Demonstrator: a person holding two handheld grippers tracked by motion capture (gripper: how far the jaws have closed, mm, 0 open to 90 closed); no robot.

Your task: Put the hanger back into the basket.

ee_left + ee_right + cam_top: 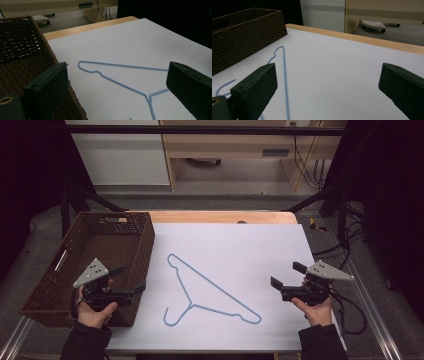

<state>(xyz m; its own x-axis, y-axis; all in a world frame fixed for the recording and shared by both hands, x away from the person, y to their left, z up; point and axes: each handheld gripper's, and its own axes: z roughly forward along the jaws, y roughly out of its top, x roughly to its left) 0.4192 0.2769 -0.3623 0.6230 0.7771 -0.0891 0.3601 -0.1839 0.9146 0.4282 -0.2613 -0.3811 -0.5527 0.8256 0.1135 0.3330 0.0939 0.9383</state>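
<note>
A thin light-blue wire hanger [207,290] lies flat on the white sheet, its hook toward the front left. My left gripper [131,279] hovers open over the basket's near right corner, left of the hanger, with nothing between its jaws. In the left gripper view the hanger [117,75] runs across between the wide-apart jaws. My right gripper [287,275] is held open above the sheet's right side, apart from the hanger's right tip. In the right gripper view the hanger [284,75] lies beside the left jaw.
A dark brown woven basket [142,245] stands at the table's left, seen also as the basket [22,50] and the basket [244,30]. The white sheet [240,245] covers a wooden table [220,216]. Dark frame bars and cables ring the table.
</note>
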